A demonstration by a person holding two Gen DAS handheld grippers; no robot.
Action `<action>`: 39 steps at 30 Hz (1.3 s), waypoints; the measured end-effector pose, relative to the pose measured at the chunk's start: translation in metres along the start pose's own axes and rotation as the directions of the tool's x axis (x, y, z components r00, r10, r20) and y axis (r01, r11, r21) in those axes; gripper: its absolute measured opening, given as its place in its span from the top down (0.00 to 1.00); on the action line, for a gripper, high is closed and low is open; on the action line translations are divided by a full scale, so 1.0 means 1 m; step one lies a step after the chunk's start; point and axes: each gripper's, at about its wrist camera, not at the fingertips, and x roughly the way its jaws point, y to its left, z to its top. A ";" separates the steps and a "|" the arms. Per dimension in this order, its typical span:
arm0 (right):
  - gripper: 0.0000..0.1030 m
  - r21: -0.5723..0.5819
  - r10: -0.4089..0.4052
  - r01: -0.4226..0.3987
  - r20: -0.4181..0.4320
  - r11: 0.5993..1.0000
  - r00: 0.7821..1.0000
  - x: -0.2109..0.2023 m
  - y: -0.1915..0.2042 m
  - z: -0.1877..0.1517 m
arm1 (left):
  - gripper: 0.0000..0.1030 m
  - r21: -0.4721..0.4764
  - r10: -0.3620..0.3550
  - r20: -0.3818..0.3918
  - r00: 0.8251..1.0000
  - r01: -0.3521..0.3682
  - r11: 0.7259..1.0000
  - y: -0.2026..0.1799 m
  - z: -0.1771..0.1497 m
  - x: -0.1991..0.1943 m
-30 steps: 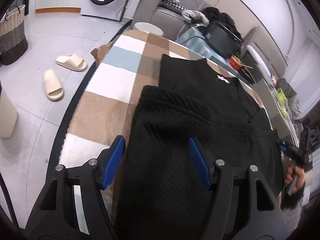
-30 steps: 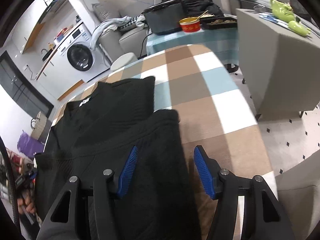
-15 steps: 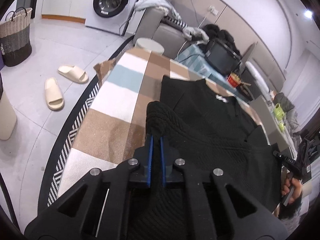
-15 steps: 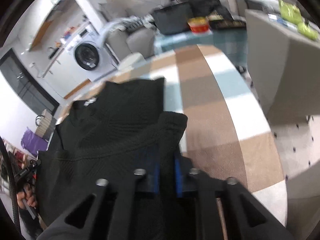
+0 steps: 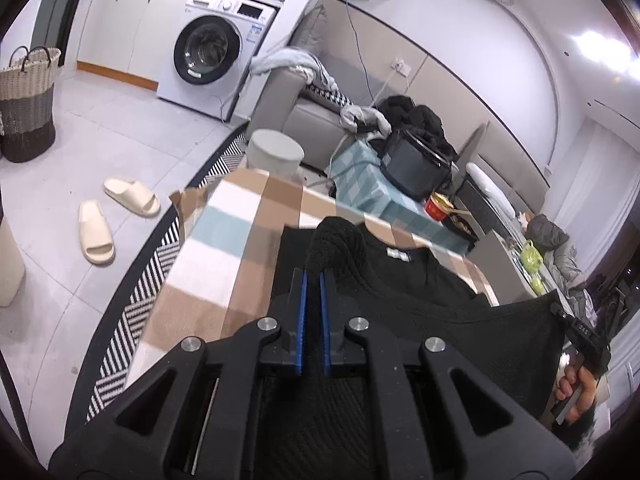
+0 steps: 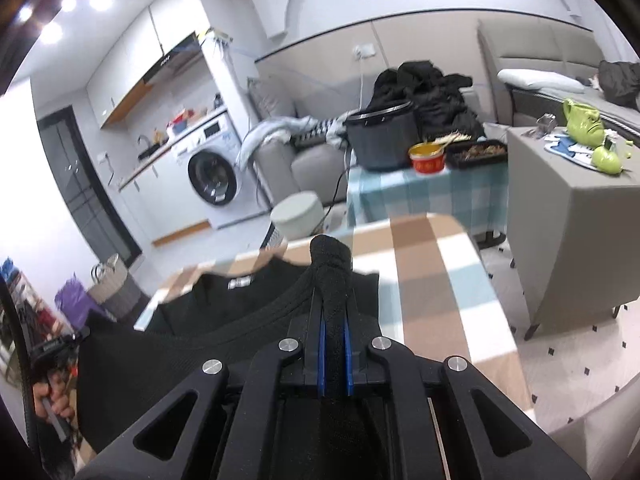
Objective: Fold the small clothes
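A black knitted garment [image 5: 400, 292] lies on a table with a brown, white and blue checked cloth [image 5: 224, 240]. Its collar with a white label [image 5: 397, 255] points away from me. My left gripper [image 5: 313, 280] is shut on the garment's left corner, lifted above the table. My right gripper [image 6: 333, 312] is shut on the right corner of the same garment [image 6: 224, 312], also lifted. The hem hangs stretched between the two grippers. The right gripper also shows in the left wrist view [image 5: 580, 332], and the left one in the right wrist view [image 6: 52, 348].
Beyond the table stand a round white stool [image 5: 274, 152], a grey sofa [image 5: 308, 120] and a side table with a black pot [image 6: 380, 140] and red bowl [image 6: 427, 158]. A grey cabinet [image 6: 568, 232] stands to the right. Slippers [image 5: 96, 232] and a basket [image 5: 26, 104] are on the floor at left.
Both grippers went from open around the garment's near edge to shut on its corners, then lifted the edge up off the table and carried it toward the collar.
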 end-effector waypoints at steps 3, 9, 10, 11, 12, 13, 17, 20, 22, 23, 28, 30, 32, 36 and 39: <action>0.93 -0.008 -0.038 0.039 0.049 0.999 0.998 0.005 0.002 0.008 | 0.97 -0.018 0.014 0.021 1.000 -0.013 1.000 0.001 0.011 0.006; 0.93 0.032 -0.063 0.062 0.035 0.998 0.997 0.041 -0.004 0.021 | 0.97 -0.025 0.037 0.037 0.999 -0.036 0.999 0.002 0.027 0.034; 0.93 0.053 -0.070 0.068 0.028 0.996 0.997 0.048 -0.007 0.022 | 0.97 -0.024 0.041 0.033 0.999 -0.041 0.999 0.003 0.028 0.040; 0.93 0.068 -0.073 0.071 0.025 0.995 0.997 0.053 -0.011 0.022 | 0.97 -0.026 0.043 0.029 0.999 -0.043 0.999 0.003 0.029 0.045; 0.93 0.114 -0.067 0.064 0.020 0.991 0.998 0.060 -0.018 0.023 | 0.97 -0.027 0.047 0.026 0.999 -0.046 0.999 0.004 0.029 0.051; 0.93 0.141 -0.064 0.061 0.015 0.988 0.998 0.065 -0.021 0.024 | 0.97 -0.028 0.052 0.020 0.998 -0.051 0.998 0.005 0.029 0.057; 0.93 0.175 -0.090 0.088 0.008 0.981 0.996 0.086 -0.026 0.030 | 0.97 -0.048 0.062 0.006 0.998 -0.062 0.997 0.011 0.032 0.079; 0.93 0.192 -0.096 0.093 0.005 0.977 0.995 0.099 -0.026 0.036 | 0.97 -0.056 0.071 0.004 0.997 -0.071 0.996 0.014 0.039 0.091; 0.93 0.190 -0.112 0.109 0.003 0.976 0.994 0.108 -0.024 0.040 | 0.97 -0.067 0.078 0.007 0.997 -0.077 0.995 0.017 0.043 0.100; 0.93 0.190 -0.123 0.120 0.004 0.975 0.992 0.111 -0.024 0.042 | 0.97 -0.072 0.078 0.005 0.997 -0.077 0.994 0.018 0.045 0.106; 0.93 0.168 -0.173 0.174 -0.021 0.970 0.985 0.132 -0.022 0.044 | 0.97 -0.091 0.118 -0.021 0.993 -0.120 0.989 0.026 0.046 0.132; 0.85 0.139 -0.196 0.206 -0.082 0.969 0.977 0.142 -0.021 0.040 | 0.96 -0.086 0.165 -0.059 0.985 -0.169 0.982 0.028 0.042 0.142; 0.67 0.137 -0.201 0.216 -0.118 0.967 0.973 0.146 -0.025 0.034 | 0.89 -0.064 0.191 -0.081 0.978 -0.196 0.978 0.030 0.040 0.148; 0.51 0.171 -0.191 0.219 -0.163 0.961 0.968 0.139 -0.036 0.021 | 0.74 -0.041 0.196 -0.119 0.973 -0.202 0.979 0.031 0.030 0.148; 0.51 0.202 -0.159 0.200 -0.203 0.959 0.966 0.132 -0.045 0.012 | 0.68 -0.026 0.201 -0.148 0.968 -0.207 0.978 0.029 0.019 0.137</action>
